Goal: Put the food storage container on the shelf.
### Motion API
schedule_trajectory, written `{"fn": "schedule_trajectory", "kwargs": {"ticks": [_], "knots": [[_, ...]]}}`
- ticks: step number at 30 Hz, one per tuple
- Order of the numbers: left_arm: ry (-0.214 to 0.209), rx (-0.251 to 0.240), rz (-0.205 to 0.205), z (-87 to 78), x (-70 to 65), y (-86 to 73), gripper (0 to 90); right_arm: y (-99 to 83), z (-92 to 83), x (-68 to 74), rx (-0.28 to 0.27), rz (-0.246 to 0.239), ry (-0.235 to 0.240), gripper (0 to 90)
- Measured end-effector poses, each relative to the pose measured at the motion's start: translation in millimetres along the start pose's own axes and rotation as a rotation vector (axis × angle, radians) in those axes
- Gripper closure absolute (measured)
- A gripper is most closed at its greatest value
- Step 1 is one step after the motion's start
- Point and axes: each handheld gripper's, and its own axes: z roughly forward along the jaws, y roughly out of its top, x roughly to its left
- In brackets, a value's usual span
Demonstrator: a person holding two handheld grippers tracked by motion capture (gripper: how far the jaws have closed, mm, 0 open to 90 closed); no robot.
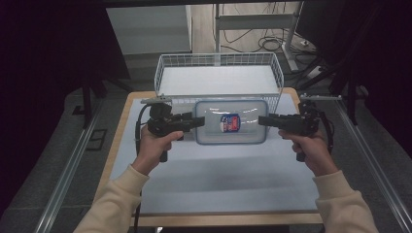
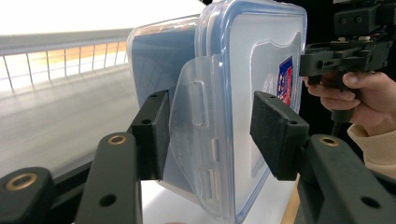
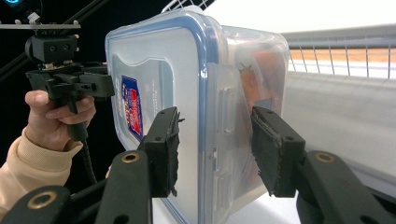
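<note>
A: Clear plastic food container with blue-rimmed snap lid (image 1: 231,122) — location?

B: On the counter (image 1: 209,179), a wood-edged top under a pale grey mat, right in front of the white wire basket (image 1: 218,77) that stands at the far edge. The container lies flat, lid upward, a blue and red label (image 1: 230,123) at the lid's centre.

A: Left gripper (image 1: 197,121)?

B: At the container's left end. In the left gripper view its jaws stand apart on either side of the side latch flap (image 2: 196,126), one pad beside the container body, the other facing the lid. A gap shows at the lid-side pad (image 2: 275,133); contact at the other cannot be judged.

A: Right gripper (image 1: 265,120)?

B: At the opposite end, mirrored. The right gripper view has its jaws spread around the lid rim (image 3: 205,116), both pads clear of the plastic.

A: Hands?

B: The left hand (image 1: 154,145) and right hand (image 1: 313,150), cream sleeves, hold the handles.
</note>
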Motion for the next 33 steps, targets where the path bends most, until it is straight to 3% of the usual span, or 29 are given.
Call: {"fn": "schedule_trajectory", "kwargs": {"ticks": [14,33], "knots": [[0.007,-0.011,0.029,-7.0,4.9,29.2,48.8,31.1,4.3,5.0,-0.008,-0.026,0.003,53.3],[0.023,-0.020,0.039,-3.1,21.7,65.8,48.8,71.1,19.0,-6.1,-0.006,-0.043,0.001,52.7]]}}
